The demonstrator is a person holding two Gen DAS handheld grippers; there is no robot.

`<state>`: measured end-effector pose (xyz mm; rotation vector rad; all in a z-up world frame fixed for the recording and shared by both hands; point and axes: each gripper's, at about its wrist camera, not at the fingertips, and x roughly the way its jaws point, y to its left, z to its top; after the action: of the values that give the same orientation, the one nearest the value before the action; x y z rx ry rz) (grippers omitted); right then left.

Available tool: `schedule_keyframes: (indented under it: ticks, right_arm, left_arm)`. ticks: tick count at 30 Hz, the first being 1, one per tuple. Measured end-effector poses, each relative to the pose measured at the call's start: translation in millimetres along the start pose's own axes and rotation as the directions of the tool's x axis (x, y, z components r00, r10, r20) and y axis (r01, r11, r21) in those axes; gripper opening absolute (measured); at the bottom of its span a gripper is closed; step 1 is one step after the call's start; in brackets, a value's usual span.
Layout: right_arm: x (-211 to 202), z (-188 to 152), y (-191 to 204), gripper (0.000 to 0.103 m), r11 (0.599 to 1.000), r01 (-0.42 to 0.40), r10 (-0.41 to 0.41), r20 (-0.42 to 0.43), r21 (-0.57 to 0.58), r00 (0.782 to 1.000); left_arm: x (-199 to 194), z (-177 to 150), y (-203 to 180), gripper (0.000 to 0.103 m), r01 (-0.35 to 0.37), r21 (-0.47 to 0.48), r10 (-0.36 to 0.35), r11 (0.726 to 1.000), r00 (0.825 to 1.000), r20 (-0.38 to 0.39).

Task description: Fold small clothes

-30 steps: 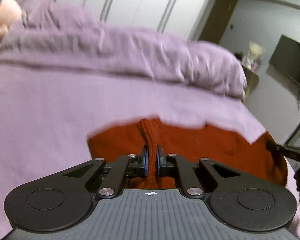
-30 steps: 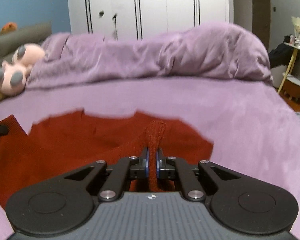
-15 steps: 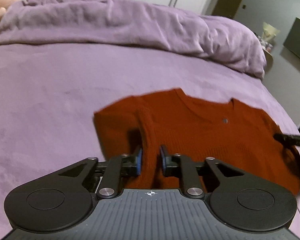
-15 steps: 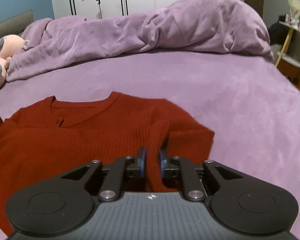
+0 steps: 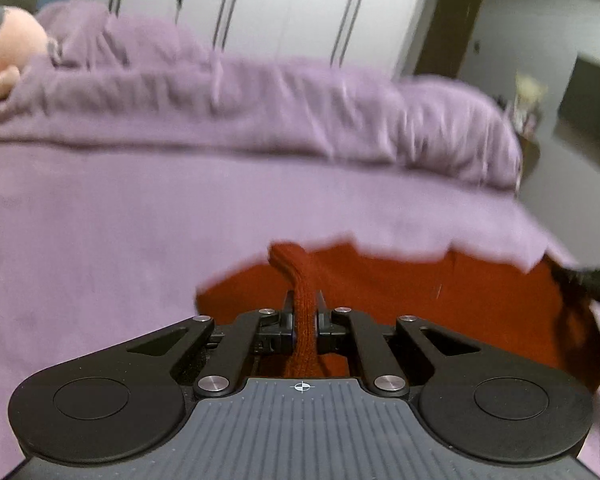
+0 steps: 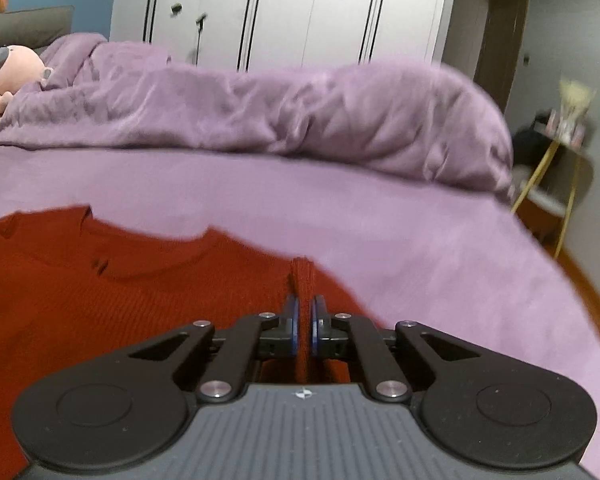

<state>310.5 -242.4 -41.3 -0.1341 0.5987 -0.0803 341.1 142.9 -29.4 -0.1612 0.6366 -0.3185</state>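
Observation:
A rust-red knit sweater (image 5: 440, 292) lies across the purple bed sheet (image 5: 100, 240). My left gripper (image 5: 304, 308) is shut on a bunched fold of the sweater's left edge, which stands up between the fingers. My right gripper (image 6: 304, 312) is shut on a thin fold of the sweater (image 6: 120, 304) at its right edge. The V-neckline shows in the right wrist view, left of the gripper. The right gripper's tip appears at the far right of the left wrist view (image 5: 596, 280). Both views are motion-blurred.
A rumpled purple duvet (image 6: 280, 116) lies along the far side of the bed. A pink plush toy (image 6: 4, 76) sits at the far left. White wardrobes (image 6: 280, 12) stand behind. A small yellow-legged side table (image 6: 556, 152) stands at the right, beside the bed.
Half a second ago both jaws stood slightly apart with the sweater lying flatter and farther out. Now both are shut on folds, and the views have tilted up, as one second ago.

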Motion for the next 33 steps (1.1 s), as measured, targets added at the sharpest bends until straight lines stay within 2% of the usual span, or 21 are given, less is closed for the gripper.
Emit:
schedule_keyframes:
  ticks: [4, 8, 10, 11, 12, 14, 15, 16, 17, 18, 19, 20, 21, 22, 23, 24, 25, 27, 29, 31, 33]
  right_arm:
    - [7, 29, -3, 0.005, 0.998, 0.061, -0.061, 0.057, 0.010, 0.997]
    - [30, 53, -6, 0.005, 0.990, 0.128, -0.133, 0.090, 0.054, 0.987]
    - [48, 56, -7, 0.005, 0.989, 0.127, -0.133, 0.072, 0.077, 0.989]
    - [57, 54, -7, 0.005, 0.988, 0.126, -0.132, 0.061, 0.093, 0.989]
    - [63, 51, -8, 0.006, 0.985, 0.135, -0.141, 0.057, 0.104, 0.988]
    - [70, 42, -8, 0.018, 0.971, 0.200, -0.206, 0.031, 0.129, 0.978]
    - [68, 37, -8, 0.020, 0.960, 0.225, -0.231, 0.019, 0.169, 0.973]
    - [60, 32, -7, 0.020, 0.956, 0.185, -0.198, 0.034, 0.229, 0.980]
    - [51, 27, -5, 0.020, 0.951, 0.094, -0.114, 0.054, 0.294, 0.992]
    - [42, 20, -2, 0.022, 0.921, -0.064, 0.034, 0.085, 0.383, 0.996]
    - [37, 11, 3, 0.029, 0.854, -0.230, 0.193, 0.126, 0.466, 0.973]
    - [35, 0, 12, 0.033, 0.733, -0.402, 0.368, 0.177, 0.548, 0.913]
    - [38, -10, 23, 0.037, 0.621, -0.504, 0.484, 0.212, 0.600, 0.849]
    - [43, -19, 35, 0.037, 0.530, -0.565, 0.566, 0.231, 0.632, 0.791]
    - [48, -28, 50, 0.037, 0.469, -0.598, 0.627, 0.232, 0.650, 0.744]
    - [53, -33, 60, 0.037, 0.463, -0.601, 0.650, 0.211, 0.652, 0.730]
    - [56, -38, 67, 0.035, 0.488, -0.598, 0.655, 0.186, 0.636, 0.733]
    - [54, -44, 59, 0.035, 0.524, -0.615, 0.639, 0.205, 0.589, 0.741]
    - [52, -43, 37, 0.036, 0.601, -0.558, 0.575, 0.176, 0.572, 0.799]
    - [52, -50, 3, 0.036, 0.679, -0.466, 0.483, 0.134, 0.568, 0.866]
    - [47, -62, -35, 0.033, 0.693, -0.408, 0.416, 0.133, 0.594, 0.900]
  left_arm:
    - [9, 33, -9, 0.008, -0.072, 0.056, 0.067, 0.996, 0.994, 0.083]
    - [46, 43, -19, 0.010, -0.179, 0.110, 0.169, 0.978, 0.981, 0.091]
    - [67, 39, -25, 0.017, -0.248, 0.137, 0.243, 0.959, 0.969, 0.047]
    - [70, 35, -27, 0.025, -0.279, 0.135, 0.277, 0.951, 0.960, 0.037]
    - [70, 30, -29, 0.037, -0.292, 0.117, 0.289, 0.949, 0.956, 0.039]
    - [59, 18, -32, 0.055, -0.225, 0.048, 0.222, 0.973, 0.973, 0.060]
    - [52, 13, -36, 0.058, -0.166, 0.011, 0.165, 0.986, 0.983, 0.075]
    - [48, 8, -40, 0.059, -0.117, -0.020, 0.118, 0.993, 0.989, 0.087]
    - [46, 1, -45, 0.062, -0.060, -0.065, 0.066, 0.996, 0.993, 0.093]
    - [48, -4, -49, 0.064, -0.024, -0.107, 0.034, 0.994, 0.995, 0.092]
    - [52, -11, -53, 0.066, 0.005, -0.157, 0.008, 0.988, 0.997, 0.083]
    - [60, -16, -57, 0.068, 0.010, -0.185, 0.002, 0.983, 0.998, 0.062]
    - [68, -21, -61, 0.068, -0.004, -0.189, 0.010, 0.982, 0.999, 0.032]
    - [74, -26, -64, 0.068, -0.030, -0.178, 0.032, 0.984, 0.999, 0.009]
    - [80, -31, -64, 0.067, -0.055, -0.166, 0.055, 0.985, 0.998, -0.002]
    - [82, -36, -62, 0.067, -0.086, -0.153, 0.085, 0.985, 0.996, -0.010]
    - [81, -39, -57, 0.067, -0.125, -0.147, 0.125, 0.981, 0.992, -0.014]
    - [77, -42, -43, 0.067, -0.179, -0.143, 0.183, 0.973, 0.983, 0.011]
    - [67, -44, -24, 0.067, -0.258, -0.179, 0.268, 0.949, 0.963, 0.033]
    - [61, -47, -4, 0.067, -0.298, -0.249, 0.316, 0.922, 0.948, 0.036]
    - [55, -50, 16, 0.067, -0.338, -0.328, 0.364, 0.882, 0.931, 0.020]
